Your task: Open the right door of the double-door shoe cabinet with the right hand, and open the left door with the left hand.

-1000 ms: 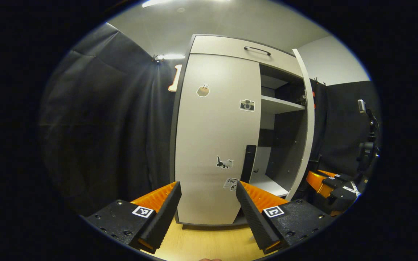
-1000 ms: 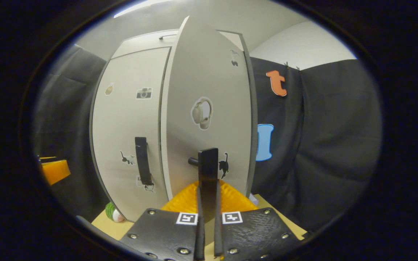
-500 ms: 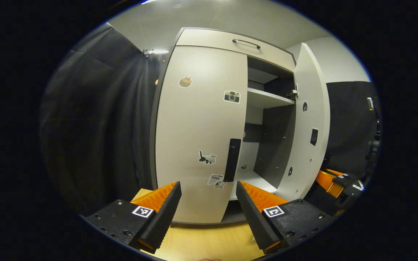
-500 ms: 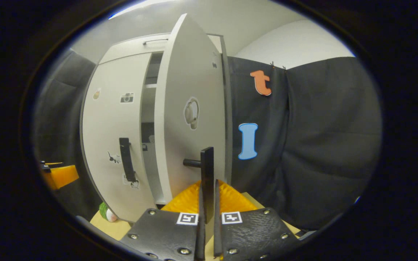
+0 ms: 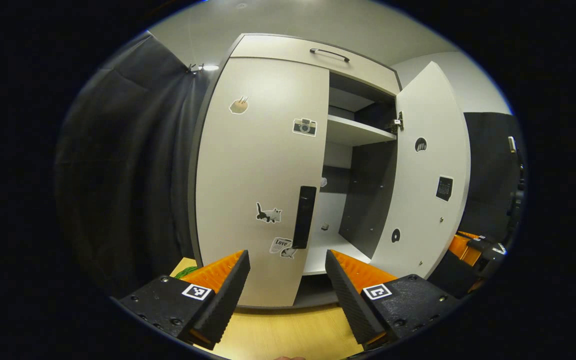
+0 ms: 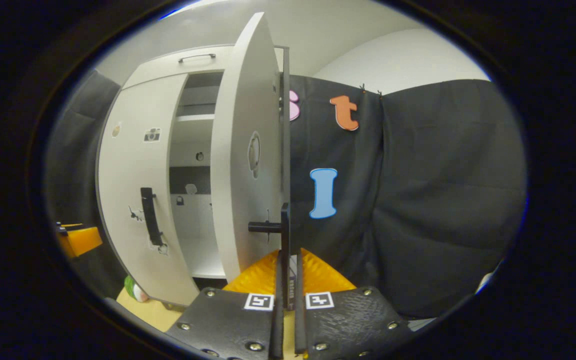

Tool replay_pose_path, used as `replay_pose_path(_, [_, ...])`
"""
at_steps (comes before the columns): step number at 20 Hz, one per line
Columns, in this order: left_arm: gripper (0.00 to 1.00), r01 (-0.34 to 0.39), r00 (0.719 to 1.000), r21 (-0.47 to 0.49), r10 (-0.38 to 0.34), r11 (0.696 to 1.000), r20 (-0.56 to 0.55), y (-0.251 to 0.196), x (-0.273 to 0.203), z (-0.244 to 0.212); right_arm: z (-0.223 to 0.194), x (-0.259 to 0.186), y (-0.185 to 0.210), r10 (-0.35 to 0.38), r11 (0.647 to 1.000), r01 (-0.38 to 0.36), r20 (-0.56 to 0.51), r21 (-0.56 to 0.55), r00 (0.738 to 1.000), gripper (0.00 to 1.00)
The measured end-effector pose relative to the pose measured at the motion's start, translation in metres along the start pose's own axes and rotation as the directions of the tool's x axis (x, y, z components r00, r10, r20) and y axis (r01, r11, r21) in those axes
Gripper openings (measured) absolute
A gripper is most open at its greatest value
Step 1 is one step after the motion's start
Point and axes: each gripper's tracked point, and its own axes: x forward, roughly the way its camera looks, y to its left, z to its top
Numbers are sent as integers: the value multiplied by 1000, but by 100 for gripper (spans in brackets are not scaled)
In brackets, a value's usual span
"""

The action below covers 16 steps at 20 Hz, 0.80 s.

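Observation:
The white shoe cabinet (image 5: 288, 45) stands ahead on a wooden floor. Its left door (image 5: 253, 165) is closed and carries stickers and a black vertical handle (image 5: 304, 217). My left gripper (image 5: 287, 272) is open, a short way in front of that handle and below it, touching nothing. The right door (image 5: 430, 175) is swung wide open, baring a shelf (image 5: 355, 131) and a dark interior. In the right gripper view the right door (image 6: 240, 165) is seen nearly edge-on, and my right gripper (image 6: 286, 260) is shut on its black handle (image 6: 284, 235).
Black cloth walls flank the cabinet on both sides. A drawer with a black handle (image 5: 329, 51) tops the cabinet. The other gripper's orange body (image 5: 465, 245) sits low beyond the open door. A green and white object (image 6: 135, 290) lies on the floor by the cabinet's left corner.
The right door has swung much further open, pulled by my right gripper on its handle. My left gripper's view has shifted so the left door's handle now sits closer to centre.

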Motion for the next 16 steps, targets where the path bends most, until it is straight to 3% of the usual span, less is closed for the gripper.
replay_pose_path(2, [95, -2, 1000, 0, 2, 1000, -2, -1, 2, -1, 6, -1, -10, -22, 1000, 22, 21, -1, 1000, 9])
replay_pose_path(4, [94, -5, 1000, -4, 5, 1000, -4, -2, 3, -1, 4, 2, -5, 14, 999, -14, 21, 44, 1000, 1])
replay_pose_path(12, [93, -16, 1000, 0, 16, 1000, -13, -1, 20, -5, 3, 4, 2, 109, 994, -110, 29, 19, 994, 1])
replay_pose_path(16, [94, -19, 1000, 7, 19, 1000, -13, 1, 38, -5, 1, 4, 0, 106, 994, -106, 20, 35, 994, 1])
